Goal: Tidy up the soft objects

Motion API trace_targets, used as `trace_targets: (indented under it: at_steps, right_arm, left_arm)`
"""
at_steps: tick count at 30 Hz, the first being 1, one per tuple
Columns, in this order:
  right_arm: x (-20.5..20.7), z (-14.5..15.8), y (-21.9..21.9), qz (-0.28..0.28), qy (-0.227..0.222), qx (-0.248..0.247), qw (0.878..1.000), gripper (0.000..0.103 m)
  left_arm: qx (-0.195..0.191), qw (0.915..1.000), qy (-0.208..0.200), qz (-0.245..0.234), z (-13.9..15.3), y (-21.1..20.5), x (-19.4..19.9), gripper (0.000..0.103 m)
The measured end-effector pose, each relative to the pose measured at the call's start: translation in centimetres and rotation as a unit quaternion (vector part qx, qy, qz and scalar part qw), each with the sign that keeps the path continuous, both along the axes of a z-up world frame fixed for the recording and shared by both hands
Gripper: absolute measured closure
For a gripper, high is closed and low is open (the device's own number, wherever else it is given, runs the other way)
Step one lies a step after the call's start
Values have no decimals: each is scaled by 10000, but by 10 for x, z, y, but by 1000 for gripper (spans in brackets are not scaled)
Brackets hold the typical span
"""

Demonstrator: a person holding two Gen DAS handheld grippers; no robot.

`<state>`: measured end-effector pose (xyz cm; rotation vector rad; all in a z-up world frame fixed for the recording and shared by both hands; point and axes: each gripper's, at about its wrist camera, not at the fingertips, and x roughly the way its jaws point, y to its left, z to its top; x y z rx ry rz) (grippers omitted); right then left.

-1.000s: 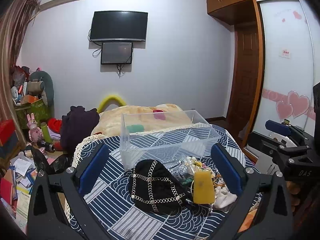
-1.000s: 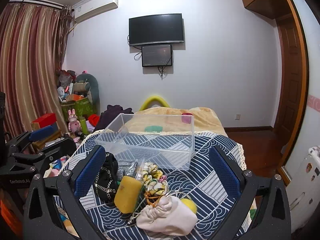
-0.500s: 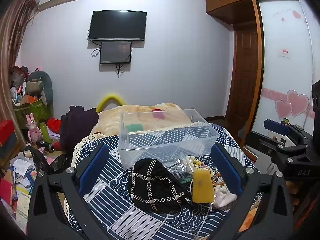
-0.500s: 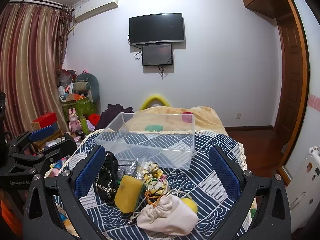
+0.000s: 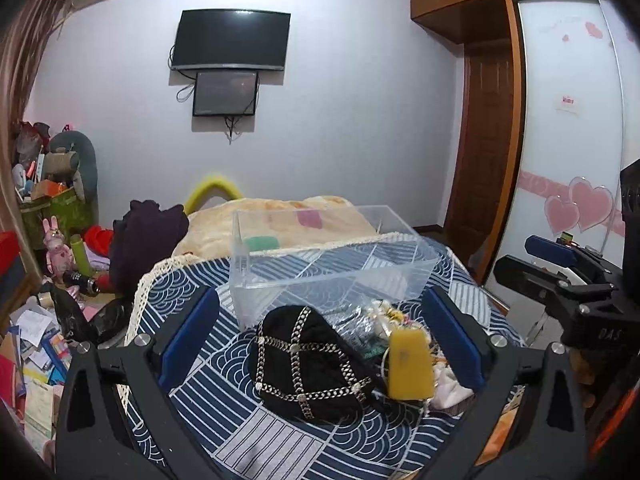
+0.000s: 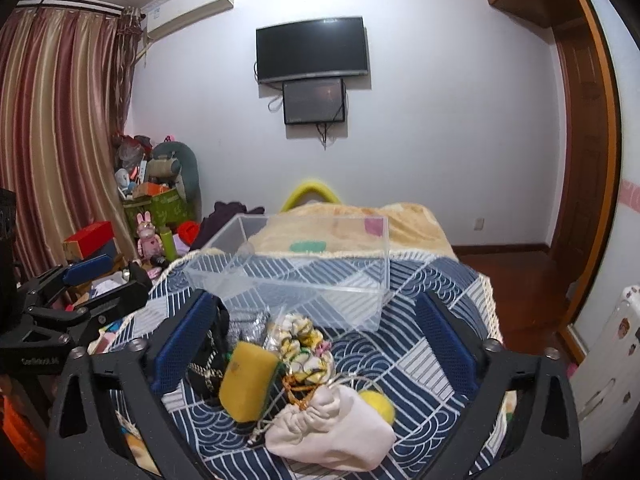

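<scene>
A clear plastic box (image 5: 332,264) (image 6: 296,268) stands empty on the blue patterned cloth. In front of it lies a heap of soft things: a black pouch with silver chains (image 5: 312,364), a yellow sponge (image 5: 410,366) (image 6: 248,380), a flowery scrunchie in a clear bag (image 6: 304,344), a cream drawstring bag (image 6: 332,432) and a yellow ball (image 6: 378,404). My left gripper (image 5: 320,340) is open above the black pouch. My right gripper (image 6: 316,344) is open above the scrunchie and the drawstring bag. Both are empty.
The cloth (image 6: 420,340) covers a table in front of a bed with a beige blanket (image 6: 360,224). Clutter of toys, boxes and papers (image 5: 36,320) fills the floor at the left. A wardrobe with sliding doors (image 5: 568,160) stands at the right.
Both grippers have drifted slightly; the box and heap sit a little differently in each view. Nothing was taken hold of.
</scene>
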<state>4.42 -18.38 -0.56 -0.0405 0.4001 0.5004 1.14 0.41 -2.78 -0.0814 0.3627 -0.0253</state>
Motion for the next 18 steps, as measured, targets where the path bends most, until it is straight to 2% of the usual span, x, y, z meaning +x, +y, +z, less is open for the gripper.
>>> trace_targets:
  at_steps: [2,6,13,18]
  right_arm:
    - [8,-7,-2,11,210,-25,9998,18]
    - [17,-21,-3,185,572,-20,9982,27]
    - [19,-40,17,664,941,-85,9933,28]
    - [26,-57,38,927,1223,-324,9876,41]
  left_arm:
    - [4,9999,121,7,-6,2,4,17]
    - [-135,9986,497,87,-25,11,20,20]
    - [-279,9944,1012,120,-57,20,39,24]
    - [-326,9917,1242,-63,-72,19,48,24]
